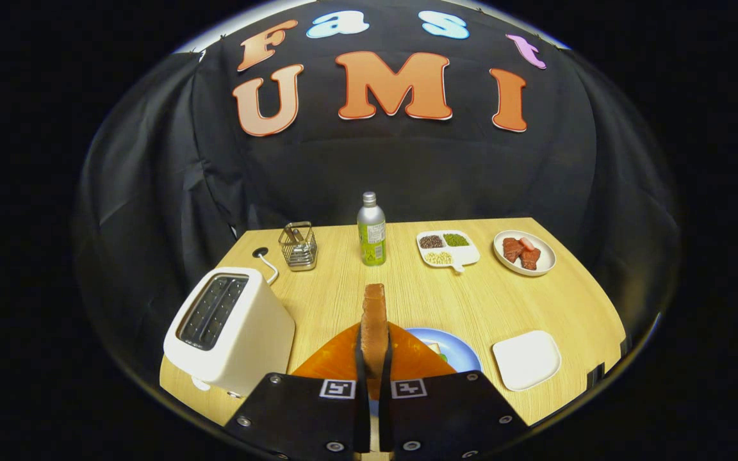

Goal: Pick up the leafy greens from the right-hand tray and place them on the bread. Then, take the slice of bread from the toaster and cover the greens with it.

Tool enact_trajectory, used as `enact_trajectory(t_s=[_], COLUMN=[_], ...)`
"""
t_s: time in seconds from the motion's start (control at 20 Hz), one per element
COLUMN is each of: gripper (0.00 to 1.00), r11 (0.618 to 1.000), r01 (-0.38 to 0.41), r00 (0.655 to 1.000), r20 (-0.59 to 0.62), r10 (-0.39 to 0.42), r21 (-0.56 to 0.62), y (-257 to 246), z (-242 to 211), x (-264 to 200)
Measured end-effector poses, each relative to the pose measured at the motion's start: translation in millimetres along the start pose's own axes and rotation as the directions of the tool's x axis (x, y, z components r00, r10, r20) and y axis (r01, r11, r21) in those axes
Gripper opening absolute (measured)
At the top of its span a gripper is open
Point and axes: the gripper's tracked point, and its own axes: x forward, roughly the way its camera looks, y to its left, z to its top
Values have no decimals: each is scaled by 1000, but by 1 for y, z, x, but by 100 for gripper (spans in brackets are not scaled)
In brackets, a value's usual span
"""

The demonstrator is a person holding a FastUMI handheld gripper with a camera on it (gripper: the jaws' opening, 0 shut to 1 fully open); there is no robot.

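My gripper (374, 358) is shut on a slice of toasted bread (375, 320), which stands upright, edge-on, between the two fingers above the table. Below and just beyond the fingers lies a blue plate (462, 352), mostly hidden by the gripper; a bit of bread with leafy greens (438, 351) shows on it. The white toaster (231, 330) stands to the left of the fingers, its slots dark. To the right of the blue plate sits a white square tray (527, 358) with nothing visible on it.
At the back of the wooden table (337, 282) stand a wire basket (298, 246), a green bottle (371, 230), a divided dish of beans (447, 248) and a plate of red meat pieces (524, 251). The toaster's cord (268, 262) runs behind it.
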Motion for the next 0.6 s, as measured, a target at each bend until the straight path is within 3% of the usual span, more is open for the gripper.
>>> enact_trajectory(t_s=[0.6], gripper=[6], r11=[999], r01=[-37], r00=[994], r20=[-99], r10=[35], r21=[-12], y=[-12], z=[-53], x=[23])
